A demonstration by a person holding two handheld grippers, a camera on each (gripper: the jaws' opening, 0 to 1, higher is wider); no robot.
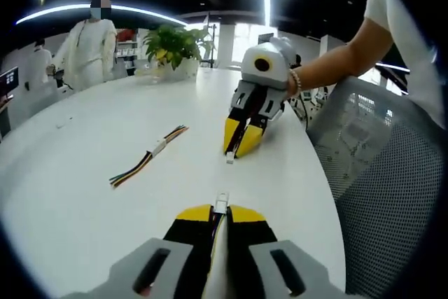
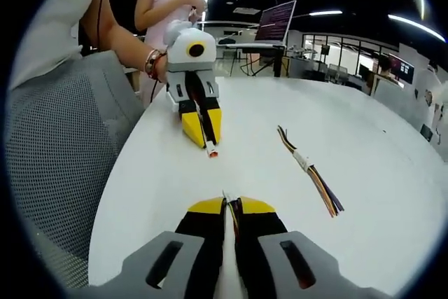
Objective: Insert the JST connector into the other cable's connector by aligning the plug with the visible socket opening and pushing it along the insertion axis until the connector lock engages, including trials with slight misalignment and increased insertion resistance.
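Left gripper is clamped on a white connector, at 6 o'clock. Right gripper is clamped on its wired plug. A joined multicolored cable is seen at 9 o'clock on the white table.

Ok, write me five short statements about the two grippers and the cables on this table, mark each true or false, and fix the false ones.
1. The left gripper is shut on a connector. True.
2. The right gripper has its jaws wide open. False: they are shut on a cable end.
3. A spare cable lies on the white table. True.
4. The two held connectors are already mated. False: the grippers face each other with bare table between them.
5. The potted plant stands between the grippers. False: it stands at the table's far side.
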